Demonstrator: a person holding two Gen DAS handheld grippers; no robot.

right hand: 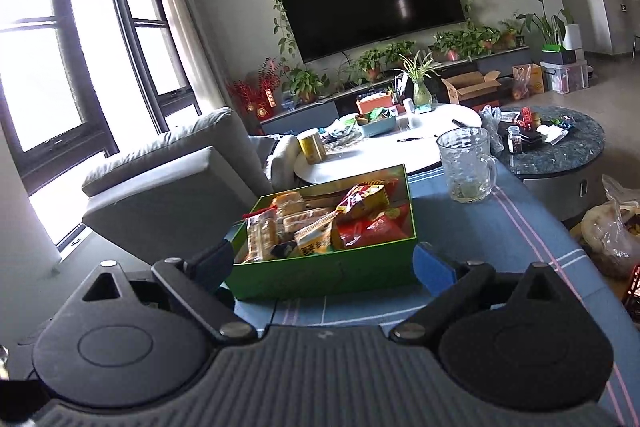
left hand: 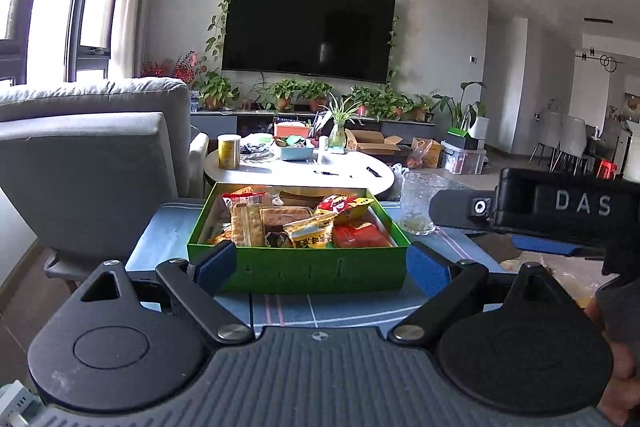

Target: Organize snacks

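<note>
Blown-out daylight from the windows (right hand: 60, 39) at left; sharp centre, fisheye-bent edges

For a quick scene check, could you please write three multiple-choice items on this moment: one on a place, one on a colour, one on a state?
1. Where does the glass mug stand?
A. inside the box
B. on the blue cloth beyond the box's right far corner
C. on the sofa

2. What colour is the snack box?
A. green
B. white
C. red

3. How are the left tongs?
A. shut on a packet
B. open, holding nothing
C. shut on the mug

Answers: 1 B, the mug stands on the striped cloth past the box; 2 A, its walls are green; 3 B, the fingers stand wide apart.
</note>
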